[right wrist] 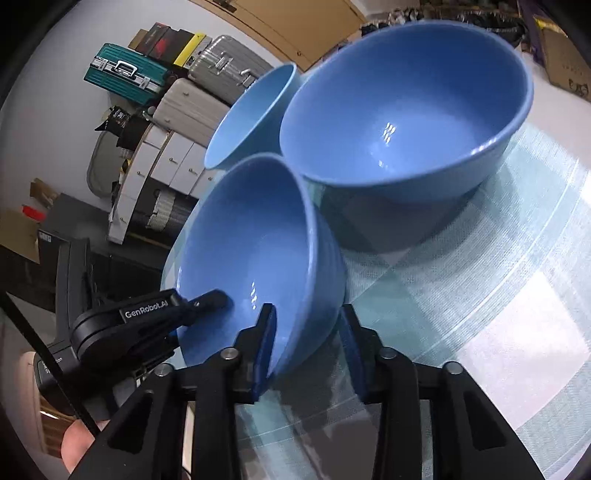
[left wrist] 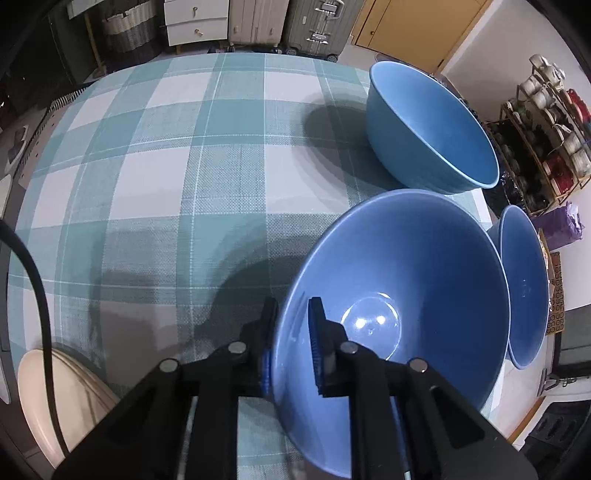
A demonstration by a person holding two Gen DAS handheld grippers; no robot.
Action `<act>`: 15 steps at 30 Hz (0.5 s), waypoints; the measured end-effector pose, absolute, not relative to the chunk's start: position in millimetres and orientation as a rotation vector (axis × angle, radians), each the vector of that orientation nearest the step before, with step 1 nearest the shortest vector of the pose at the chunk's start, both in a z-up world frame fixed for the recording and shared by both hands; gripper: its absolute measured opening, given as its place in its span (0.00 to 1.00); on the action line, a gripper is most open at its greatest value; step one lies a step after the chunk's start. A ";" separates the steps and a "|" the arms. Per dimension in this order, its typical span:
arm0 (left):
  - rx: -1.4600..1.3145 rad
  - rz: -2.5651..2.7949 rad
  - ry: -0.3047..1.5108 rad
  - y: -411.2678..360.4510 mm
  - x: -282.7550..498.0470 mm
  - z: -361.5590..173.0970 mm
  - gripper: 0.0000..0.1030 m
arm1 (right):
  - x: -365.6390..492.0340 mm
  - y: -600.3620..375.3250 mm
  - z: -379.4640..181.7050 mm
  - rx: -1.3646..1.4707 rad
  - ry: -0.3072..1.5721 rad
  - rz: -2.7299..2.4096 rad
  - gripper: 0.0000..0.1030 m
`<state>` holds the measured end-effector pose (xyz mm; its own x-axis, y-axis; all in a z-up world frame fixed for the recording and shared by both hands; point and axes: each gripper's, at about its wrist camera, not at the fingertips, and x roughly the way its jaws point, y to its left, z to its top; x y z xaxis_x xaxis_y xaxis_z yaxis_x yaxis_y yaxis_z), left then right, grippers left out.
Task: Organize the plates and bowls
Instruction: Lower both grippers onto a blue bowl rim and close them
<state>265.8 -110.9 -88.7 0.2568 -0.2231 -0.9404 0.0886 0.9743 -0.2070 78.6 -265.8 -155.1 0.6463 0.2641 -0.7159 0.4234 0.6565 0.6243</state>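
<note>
- The bench [left wrist: 192, 155] wears a teal-and-white checked cloth; suitcases [left wrist: 314, 26] and drawers [left wrist: 195, 22] stand behind.
- Left gripper [left wrist: 291, 332] jaws clamp the nearest blue bowl [left wrist: 424, 280] at its rim.
- Right gripper [right wrist: 306, 339] jaws straddle that bowl's wall; contact is unclear.
- Two more bowls [left wrist: 436, 122] stand near, one half hidden.

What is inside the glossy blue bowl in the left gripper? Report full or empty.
Empty: the glossy blue bowl shows only its bare bottom with light reflections.

A teal-and-white checked tablecloth [left wrist: 192, 155] covers the table. Beyond it stand grey suitcases [left wrist: 317, 26], white drawers [left wrist: 195, 22] and a woven basket [left wrist: 125, 26].
</note>
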 end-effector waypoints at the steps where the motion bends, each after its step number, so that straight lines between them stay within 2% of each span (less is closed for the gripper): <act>1: -0.124 -0.215 1.297 -110.7 265.3 -88.2 0.14 | 78.7 -266.5 -156.2 0.887 0.896 -0.105 0.30; 15: -0.138 -0.217 1.310 -108.4 264.4 -85.2 0.10 | 73.3 -270.6 -158.2 0.906 0.916 -0.109 0.24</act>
